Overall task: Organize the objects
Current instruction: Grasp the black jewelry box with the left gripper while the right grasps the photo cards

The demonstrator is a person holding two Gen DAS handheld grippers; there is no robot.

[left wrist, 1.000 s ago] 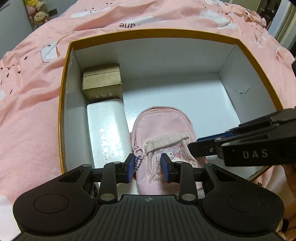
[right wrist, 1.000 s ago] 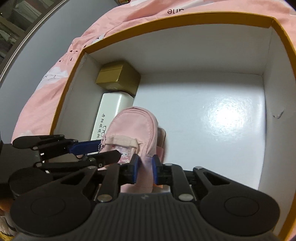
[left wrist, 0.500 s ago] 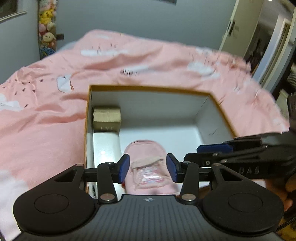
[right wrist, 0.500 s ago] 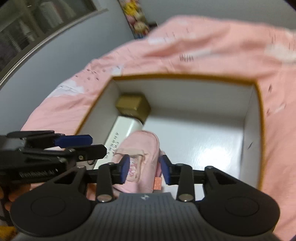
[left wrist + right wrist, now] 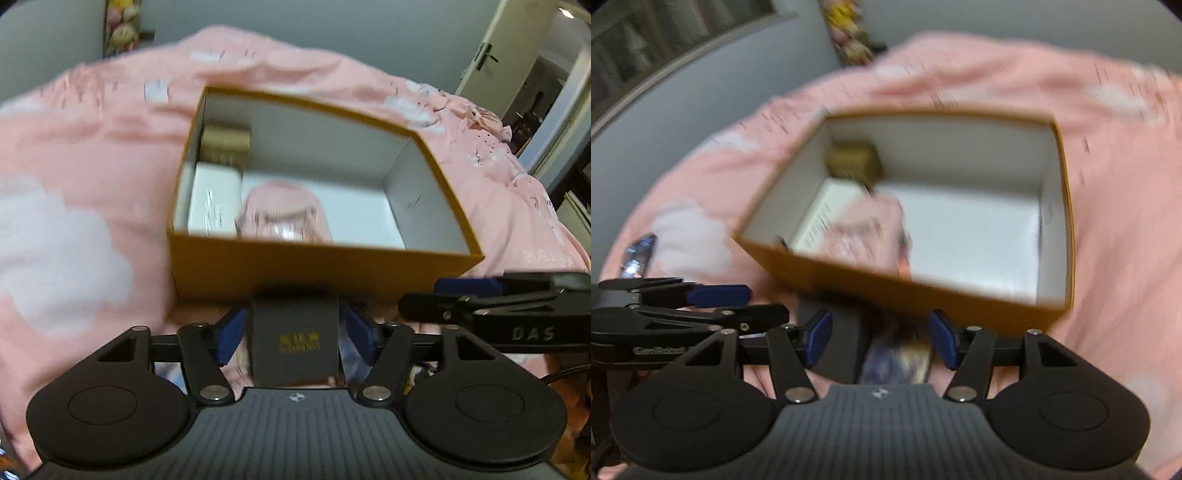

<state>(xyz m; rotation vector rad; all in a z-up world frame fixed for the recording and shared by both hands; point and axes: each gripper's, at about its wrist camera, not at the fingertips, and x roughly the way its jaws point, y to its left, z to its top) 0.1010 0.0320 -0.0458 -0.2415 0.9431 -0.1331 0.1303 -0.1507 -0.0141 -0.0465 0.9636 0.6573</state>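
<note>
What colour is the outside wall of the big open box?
Mustard yellow outside, white inside; the left wrist view shows it best.

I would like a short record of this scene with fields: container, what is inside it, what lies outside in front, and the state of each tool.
container: orange box, open top, white inside, on pink bedding
inside: gold box at far left corner; white box in front of it; pink pouch beside the white box
outside, in front: dark box with gold print, between the left tool's fingers, not gripped
left tool: open
right tool: open, above blurred items
</note>
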